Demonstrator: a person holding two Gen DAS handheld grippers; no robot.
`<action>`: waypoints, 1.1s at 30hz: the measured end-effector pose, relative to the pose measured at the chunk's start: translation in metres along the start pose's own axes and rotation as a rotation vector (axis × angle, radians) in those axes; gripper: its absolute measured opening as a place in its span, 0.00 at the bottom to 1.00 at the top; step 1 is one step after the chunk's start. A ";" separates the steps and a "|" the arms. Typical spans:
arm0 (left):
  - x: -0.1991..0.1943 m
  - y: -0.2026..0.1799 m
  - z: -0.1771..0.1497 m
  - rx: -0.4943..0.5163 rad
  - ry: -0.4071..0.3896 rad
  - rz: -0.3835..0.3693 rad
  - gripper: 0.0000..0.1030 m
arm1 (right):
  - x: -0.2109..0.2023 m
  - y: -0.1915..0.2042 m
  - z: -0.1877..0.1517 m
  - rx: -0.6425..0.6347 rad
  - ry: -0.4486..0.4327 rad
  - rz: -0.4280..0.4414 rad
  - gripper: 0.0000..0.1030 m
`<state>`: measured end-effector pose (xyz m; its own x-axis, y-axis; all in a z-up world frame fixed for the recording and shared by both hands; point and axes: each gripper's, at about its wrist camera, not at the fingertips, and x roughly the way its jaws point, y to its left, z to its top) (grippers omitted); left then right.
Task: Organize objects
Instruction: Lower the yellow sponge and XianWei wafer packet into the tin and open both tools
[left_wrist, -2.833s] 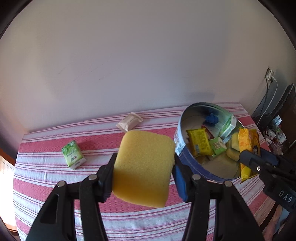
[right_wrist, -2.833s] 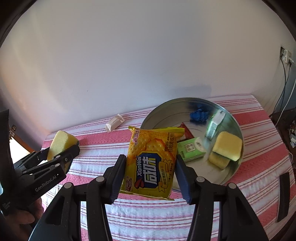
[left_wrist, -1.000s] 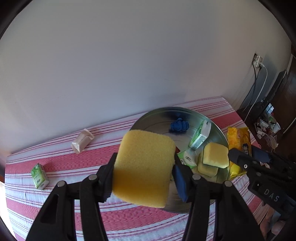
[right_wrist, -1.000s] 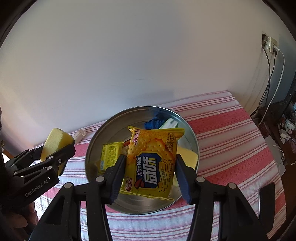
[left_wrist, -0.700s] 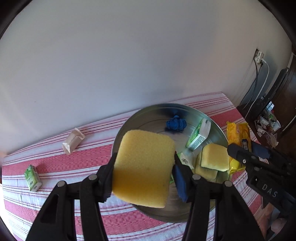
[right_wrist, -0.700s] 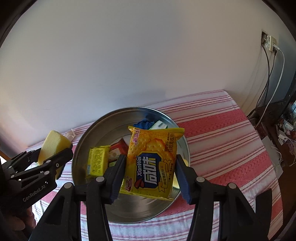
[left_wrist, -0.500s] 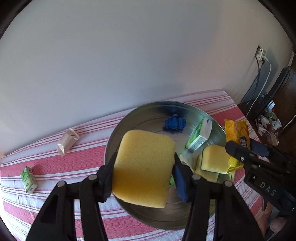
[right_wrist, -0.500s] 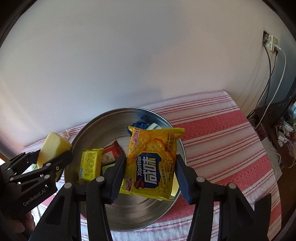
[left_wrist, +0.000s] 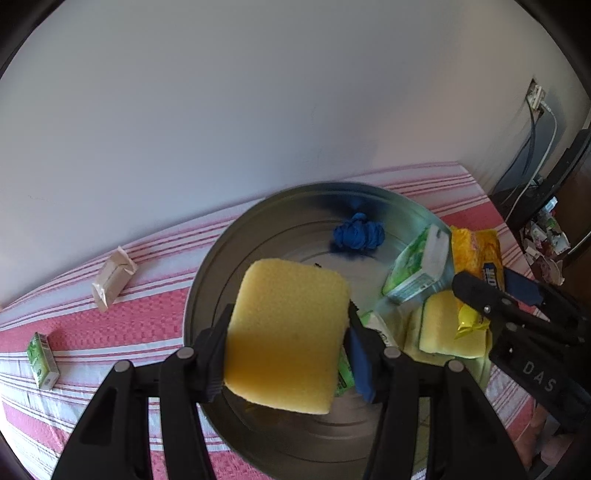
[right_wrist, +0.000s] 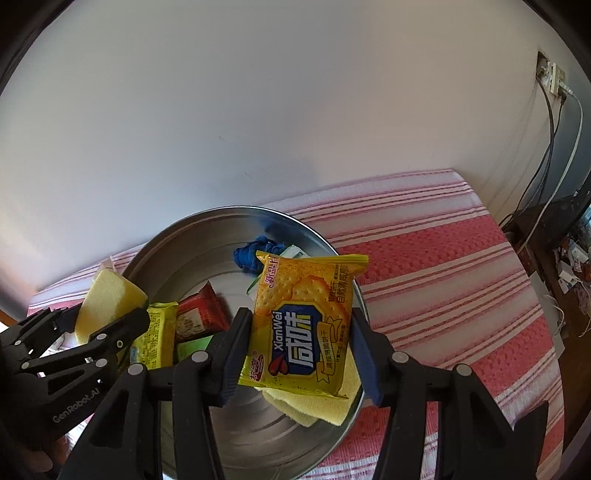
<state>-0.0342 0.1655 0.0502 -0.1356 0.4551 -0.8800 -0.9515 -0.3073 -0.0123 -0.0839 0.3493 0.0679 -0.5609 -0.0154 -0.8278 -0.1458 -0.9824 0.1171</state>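
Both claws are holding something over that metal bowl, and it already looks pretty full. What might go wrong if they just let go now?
The sponge in the left gripper is springy; dropped onto the packets, it might bounce toward the metal bowl's rim.

The cracker packet in the right gripper hangs near the bowl's right edge and could slide out onto the striped cloth.

The two grippers are close together over the bowl, so they might bump each other.

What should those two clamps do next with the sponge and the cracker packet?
Probably lower a little and let go. The left gripper holds the yellow sponge and the right gripper the cracker packet, both over the metal basin.
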 end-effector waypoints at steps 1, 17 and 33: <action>0.003 0.000 0.001 0.000 0.005 0.001 0.53 | 0.002 0.000 0.001 -0.002 0.002 0.000 0.53; 0.037 0.004 0.012 0.054 0.064 -0.004 0.53 | 0.032 0.009 0.014 -0.036 0.020 0.018 0.53; 0.045 0.018 0.014 0.010 0.082 0.013 0.57 | 0.053 0.034 0.035 -0.054 0.046 0.127 0.53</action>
<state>-0.0608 0.1919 0.0169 -0.1253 0.3815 -0.9158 -0.9527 -0.3039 0.0038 -0.1468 0.3216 0.0469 -0.5338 -0.1479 -0.8326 -0.0310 -0.9805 0.1941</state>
